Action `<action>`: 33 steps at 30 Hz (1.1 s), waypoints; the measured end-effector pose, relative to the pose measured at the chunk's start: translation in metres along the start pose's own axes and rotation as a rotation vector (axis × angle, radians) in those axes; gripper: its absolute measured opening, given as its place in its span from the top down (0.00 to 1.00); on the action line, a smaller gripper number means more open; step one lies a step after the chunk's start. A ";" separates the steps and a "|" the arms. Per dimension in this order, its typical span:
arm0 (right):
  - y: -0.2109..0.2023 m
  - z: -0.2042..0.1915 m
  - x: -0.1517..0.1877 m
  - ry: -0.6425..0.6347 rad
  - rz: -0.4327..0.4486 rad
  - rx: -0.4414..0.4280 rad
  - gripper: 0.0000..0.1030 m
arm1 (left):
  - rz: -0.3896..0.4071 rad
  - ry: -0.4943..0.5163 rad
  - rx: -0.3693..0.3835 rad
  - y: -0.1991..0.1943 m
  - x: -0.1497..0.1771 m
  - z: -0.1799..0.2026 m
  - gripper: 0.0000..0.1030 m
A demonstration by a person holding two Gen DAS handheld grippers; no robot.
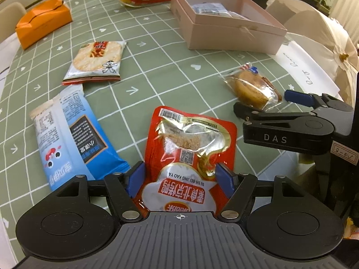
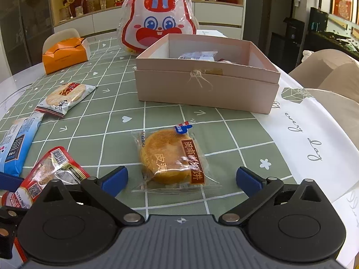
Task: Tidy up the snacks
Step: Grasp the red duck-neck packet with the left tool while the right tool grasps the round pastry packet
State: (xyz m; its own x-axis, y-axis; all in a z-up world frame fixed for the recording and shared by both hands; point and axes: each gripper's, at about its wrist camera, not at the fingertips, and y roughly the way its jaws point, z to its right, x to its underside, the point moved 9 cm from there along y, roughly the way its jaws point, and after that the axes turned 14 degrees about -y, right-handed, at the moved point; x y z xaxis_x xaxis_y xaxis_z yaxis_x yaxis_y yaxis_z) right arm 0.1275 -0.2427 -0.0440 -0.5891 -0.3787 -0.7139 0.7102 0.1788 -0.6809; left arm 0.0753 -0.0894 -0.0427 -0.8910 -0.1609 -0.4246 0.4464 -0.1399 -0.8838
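Observation:
My left gripper [image 1: 180,181] straddles the near end of a red roast-duck snack pouch [image 1: 190,143]; the blue pads sit at both its sides, jaws partly closed, and the pouch lies on the table. My right gripper [image 2: 181,179] is open around a wrapped round pastry [image 2: 170,157], pads apart from it; it also shows in the left wrist view [image 1: 251,87]. A rice cracker packet [image 1: 96,62] and a blue bar packet [image 1: 74,132] lie to the left. The open pink box [image 2: 206,89] holds some packets.
An orange tissue box [image 1: 42,22] stands at the far left. A rabbit-face bag [image 2: 157,22] stands behind the pink box. The green checked tablecloth [image 1: 157,78] ends at a white border on the right, with chairs beyond.

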 end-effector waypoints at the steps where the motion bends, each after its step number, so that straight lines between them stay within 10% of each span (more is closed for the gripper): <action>1: 0.000 0.000 0.000 0.000 0.000 0.000 0.00 | 0.001 -0.003 0.002 0.000 0.000 0.000 0.29; 33: 0.004 -0.003 -0.016 -0.070 -0.082 -0.140 0.06 | 0.006 0.052 0.036 -0.006 0.007 0.002 0.29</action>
State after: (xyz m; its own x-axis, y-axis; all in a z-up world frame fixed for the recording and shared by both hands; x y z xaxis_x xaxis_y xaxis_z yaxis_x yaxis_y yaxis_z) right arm 0.1386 -0.2332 -0.0355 -0.6109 -0.4589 -0.6452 0.5977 0.2673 -0.7559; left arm 0.0670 -0.0911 -0.0401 -0.8910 -0.1108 -0.4403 0.4535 -0.1743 -0.8740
